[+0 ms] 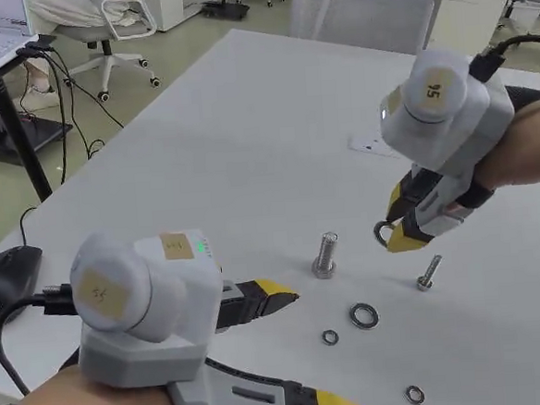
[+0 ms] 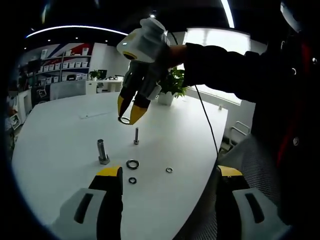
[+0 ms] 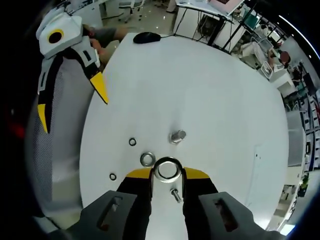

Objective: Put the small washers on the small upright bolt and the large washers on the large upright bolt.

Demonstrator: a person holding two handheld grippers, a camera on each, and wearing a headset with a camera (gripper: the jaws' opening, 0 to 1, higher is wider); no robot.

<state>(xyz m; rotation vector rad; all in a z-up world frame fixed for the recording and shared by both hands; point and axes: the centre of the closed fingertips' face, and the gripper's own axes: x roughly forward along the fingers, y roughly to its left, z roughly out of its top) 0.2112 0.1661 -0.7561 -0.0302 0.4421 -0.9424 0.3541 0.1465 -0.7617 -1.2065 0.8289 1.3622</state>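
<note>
A large washer (image 3: 166, 169) is pinched between my right gripper's (image 3: 168, 174) jaws, in the air right of the large upright bolt (image 1: 325, 254) and above the table. The same washer (image 1: 383, 233) hangs at the right gripper (image 1: 394, 231) tips. The small upright bolt (image 1: 428, 273) stands below and right of it. On the table lie another large washer (image 1: 363, 315) and two small washers (image 1: 329, 337) (image 1: 414, 394). My left gripper (image 1: 308, 348) hovers open at the near edge, holding nothing, its jaws spread wide (image 2: 170, 175).
The white table (image 1: 229, 140) stretches far and left. A black mouse (image 1: 6, 276) lies at its near left edge. A small label (image 1: 373, 144) lies behind the right gripper. A desk with a laptop and office chairs stands beyond the table.
</note>
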